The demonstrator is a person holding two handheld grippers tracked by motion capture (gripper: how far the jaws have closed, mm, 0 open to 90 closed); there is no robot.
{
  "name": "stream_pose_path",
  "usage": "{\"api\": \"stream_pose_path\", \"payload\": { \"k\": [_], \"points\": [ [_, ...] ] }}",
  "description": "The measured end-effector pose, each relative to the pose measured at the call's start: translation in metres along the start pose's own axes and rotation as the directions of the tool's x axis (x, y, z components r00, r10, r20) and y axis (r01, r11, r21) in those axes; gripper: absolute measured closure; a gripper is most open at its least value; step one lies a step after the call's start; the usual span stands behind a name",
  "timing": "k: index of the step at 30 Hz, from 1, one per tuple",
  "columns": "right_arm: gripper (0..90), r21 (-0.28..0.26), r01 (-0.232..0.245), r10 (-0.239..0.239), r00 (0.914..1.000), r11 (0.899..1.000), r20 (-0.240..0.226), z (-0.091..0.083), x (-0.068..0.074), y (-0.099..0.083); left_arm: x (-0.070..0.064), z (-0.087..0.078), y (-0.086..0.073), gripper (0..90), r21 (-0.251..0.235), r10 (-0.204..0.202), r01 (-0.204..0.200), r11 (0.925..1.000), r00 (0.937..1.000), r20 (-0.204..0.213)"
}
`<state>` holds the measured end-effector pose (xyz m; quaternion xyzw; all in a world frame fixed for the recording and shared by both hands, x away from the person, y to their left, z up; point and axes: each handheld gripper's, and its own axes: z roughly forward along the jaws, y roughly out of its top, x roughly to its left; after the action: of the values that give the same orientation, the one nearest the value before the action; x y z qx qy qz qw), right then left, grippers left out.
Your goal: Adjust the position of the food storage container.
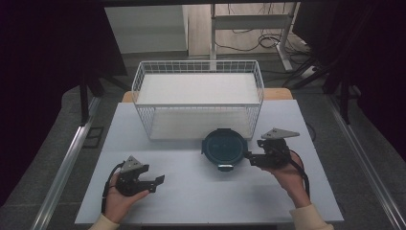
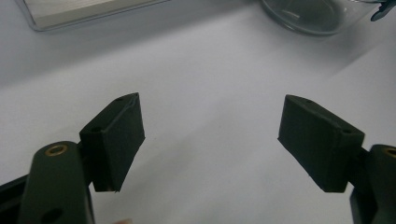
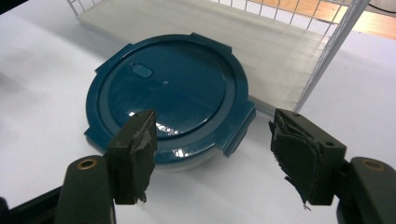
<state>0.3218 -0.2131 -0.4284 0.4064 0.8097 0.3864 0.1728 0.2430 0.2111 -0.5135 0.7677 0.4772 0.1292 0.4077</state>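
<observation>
Just in front of the white wire basket [image 1: 198, 72], a round container with a dark blue clip-on lid [image 1: 224, 148] stands on the pale desk [image 1: 191, 191], a little right of the middle. Its lid is on, and four clip tabs stick out around the rim. In the right gripper view the container [image 3: 170, 93] sits just beyond the fingertips [image 3: 135, 149], one clip tab lying between the two pads, and nothing is gripped. The right claw [image 1: 251, 158] stands wide, held in the person's right hand at the container's right side and pointing toward it, very close to its rim. The left claw [image 1: 158, 182] is also wide and holds nothing; it hovers over bare desk near the front left, well apart from the container. In the left gripper view the container's clear bowl [image 2: 303, 16] shows at the top edge, far past the pads [image 2: 116, 140].
</observation>
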Motion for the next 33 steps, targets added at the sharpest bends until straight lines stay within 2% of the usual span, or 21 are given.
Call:
{"api": "stream_pose_path", "payload": {
  "k": [7, 9, 11, 16, 21, 26, 27, 28, 31, 33],
  "points": [
    [34.8, 0.022, 0.007, -0.007, 0.9996, 1.000, 0.027, 0.018, -0.005, 0.013, 0.001, 0.001, -0.001, 21.3, 0.012, -0.006, 0.006, 0.9999, 0.9999, 0.013],
    [39.4, 0.038, 0.002, -0.003, 0.9996, 0.999, 0.027, 0.024, -0.006, 0.017, 0.001, 0.001, -0.001, 21.3, 0.012, -0.006, 0.006, 0.9999, 0.9999, 0.016],
    [43.4, 0.071, 0.025, -0.027, 0.9995, 0.997, 0.018, 0.035, -0.004, 0.024, 0.001, 0.001, -0.001, 21.3, 0.013, -0.005, 0.005, 0.9999, 0.9998, 0.017],
    [51.7, 0.088, 0.050, -0.051, 0.9986, 0.995, 0.014, 0.047, -0.006, 0.036, 0.002, 0.000, -0.002, 21.3, 0.010, -0.009, 0.009, 0.9999, 0.9998, 0.018],
    [64.8, 0.105, 0.068, -0.071, 0.9972, 0.992, 0.022, 0.057, -0.012, 0.047, 0.003, 0.001, -0.002, 21.2, 0.016, -0.009, 0.008, 0.9998, 0.9998, 0.020],
    [79.4, 0.122, 0.119, -0.128, 0.9896, 0.985, 0.066, 0.069, -0.015, 0.051, 0.003, 0.002, -0.002, 21.2, 0.020, -0.008, 0.008, 0.9998, 0.9998, 0.021],
    [83.9, 0.129, 0.147, -0.158, 0.9839, 0.981, 0.083, 0.075, -0.016, 0.052, 0.003, 0.002, -0.002, 21.2, 0.021, -0.008, 0.008, 0.9998, 0.9998, 0.020],
    [83.9, 0.129, 0.147, -0.158, 0.9839, 0.981, 0.083, 0.075, -0.016, 0.052, 0.003, 0.002, -0.002, 21.2, 0.021, -0.008, 0.008, 0.9998, 0.9998, 0.019],
    [87.5, 0.164, 0.172, -0.191, 0.9759, 0.971, 0.106, 0.086, -0.021, 0.052, 0.003, 0.002, -0.002, 21.3, 0.015, -0.009, 0.008, 0.9999, 0.9999, 0.013],
    [87.7, 0.170, 0.173, -0.193, 0.9751, 0.970, 0.109, 0.088, -0.022, 0.052, 0.003, 0.001, -0.002, 21.3, 0.014, -0.007, 0.007, 0.9999, 0.9999, 0.012]
  ]
}}
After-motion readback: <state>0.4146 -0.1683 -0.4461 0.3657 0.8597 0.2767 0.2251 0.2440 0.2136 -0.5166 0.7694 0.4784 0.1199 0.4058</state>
